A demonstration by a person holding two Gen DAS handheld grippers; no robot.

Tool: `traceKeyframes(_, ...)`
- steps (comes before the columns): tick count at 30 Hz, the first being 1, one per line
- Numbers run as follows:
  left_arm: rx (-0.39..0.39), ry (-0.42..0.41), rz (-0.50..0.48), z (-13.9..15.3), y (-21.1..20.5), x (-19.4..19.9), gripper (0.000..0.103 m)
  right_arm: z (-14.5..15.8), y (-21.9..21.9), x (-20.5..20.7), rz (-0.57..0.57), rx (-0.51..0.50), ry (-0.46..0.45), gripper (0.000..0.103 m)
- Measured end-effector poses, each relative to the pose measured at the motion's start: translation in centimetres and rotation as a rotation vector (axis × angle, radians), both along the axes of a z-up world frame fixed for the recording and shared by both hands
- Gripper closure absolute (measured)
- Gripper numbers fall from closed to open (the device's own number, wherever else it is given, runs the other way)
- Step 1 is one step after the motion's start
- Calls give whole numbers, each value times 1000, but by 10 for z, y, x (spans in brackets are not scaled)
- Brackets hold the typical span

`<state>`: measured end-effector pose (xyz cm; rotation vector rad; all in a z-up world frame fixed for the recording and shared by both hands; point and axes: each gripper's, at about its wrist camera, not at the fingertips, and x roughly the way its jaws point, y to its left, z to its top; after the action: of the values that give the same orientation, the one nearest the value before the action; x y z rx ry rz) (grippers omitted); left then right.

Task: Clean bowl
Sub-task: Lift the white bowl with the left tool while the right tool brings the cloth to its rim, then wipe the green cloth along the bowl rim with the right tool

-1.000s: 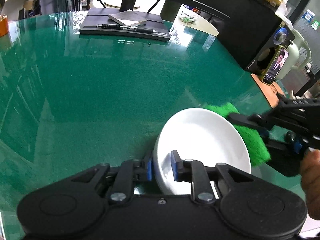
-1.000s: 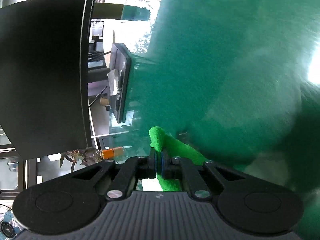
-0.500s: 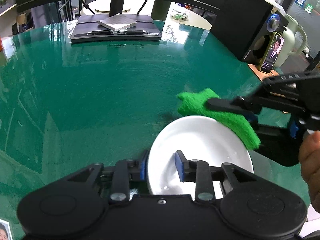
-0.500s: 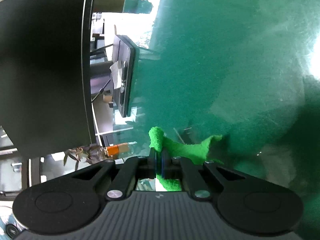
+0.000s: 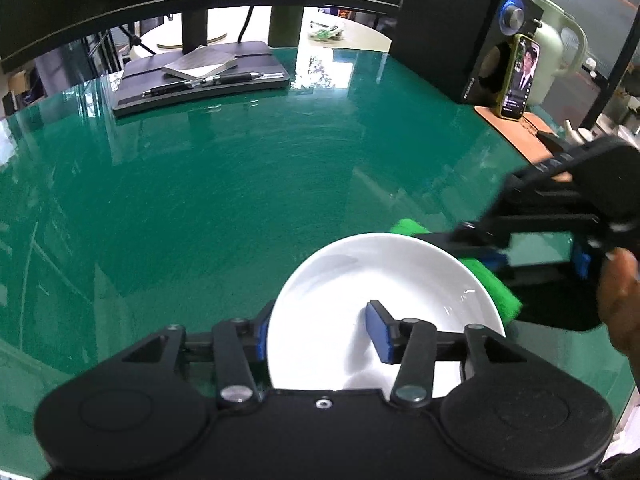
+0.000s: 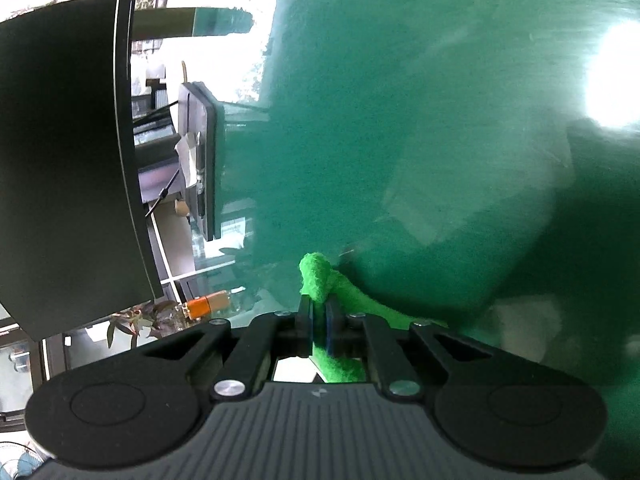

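Fingers of the left gripper (image 5: 322, 330) straddle the near rim of the white bowl (image 5: 384, 304), one blue pad outside the wall, the other inside and clear of it; the jaws have just been opening and exert no grip on the rim. Bowl sits upright on the green tabletop (image 5: 224, 200), mouth facing up; being round, it presents no long axis. Right gripper (image 6: 318, 322) has its fingers nearly closed, pinching a green scouring pad (image 6: 320, 276). Seen from the left wrist, that pad (image 5: 492, 280) lies along the bowl's far right rim, running from far-left to near-right. A person's hand (image 5: 620, 300) holds the right gripper at the frame's edge.
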<state>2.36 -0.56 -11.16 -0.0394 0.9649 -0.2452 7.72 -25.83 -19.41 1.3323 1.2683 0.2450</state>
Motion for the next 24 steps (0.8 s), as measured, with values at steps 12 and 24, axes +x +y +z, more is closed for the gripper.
traceKeyframes(12,11,-19,-12,-1,-2,-1,48,5,-23,-25,28,-21,5,97)
traceKeyframes(24,29,-19,-7,-2,-4,-3,39,6,-11,-14,39,-40,5,98)
